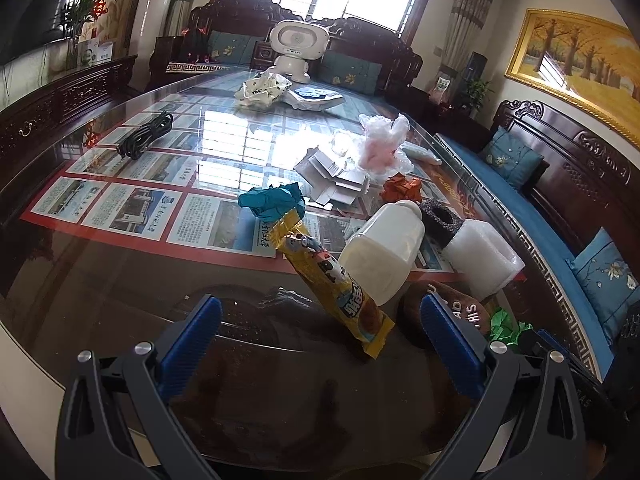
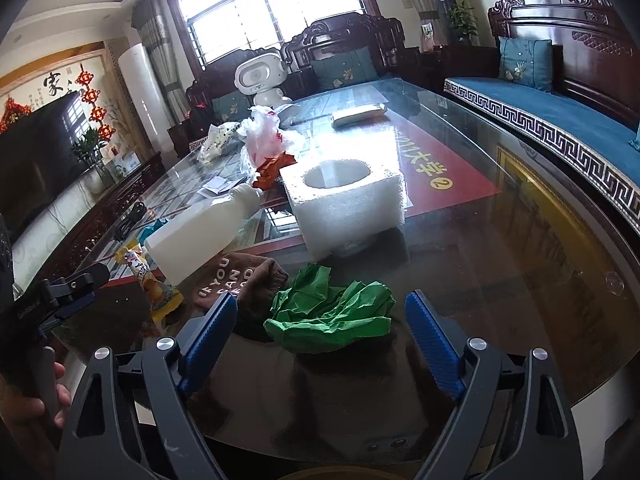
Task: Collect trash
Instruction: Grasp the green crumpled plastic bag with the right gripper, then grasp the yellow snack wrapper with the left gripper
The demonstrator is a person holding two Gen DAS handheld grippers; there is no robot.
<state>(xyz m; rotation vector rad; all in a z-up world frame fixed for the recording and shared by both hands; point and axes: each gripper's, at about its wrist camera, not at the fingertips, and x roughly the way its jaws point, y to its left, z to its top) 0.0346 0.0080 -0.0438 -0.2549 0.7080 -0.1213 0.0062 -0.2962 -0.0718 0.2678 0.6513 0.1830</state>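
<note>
Trash lies on a glass-topped table. My left gripper is open and empty; a yellow snack wrapper lies between and just beyond its fingers, next to a white plastic bottle on its side. My right gripper is open and empty, its fingers on either side of a crumpled green paper. A brown cloth lies left of the green paper. A white foam block with a round hole stands behind it. Teal paper, orange paper and a pink-white plastic bag lie further back.
A black cable, flattened cardboard, a black foam piece, more wrappers and a white toy robot are on the table. Dark wooden sofas with blue cushions surround it. The left gripper shows in the right wrist view.
</note>
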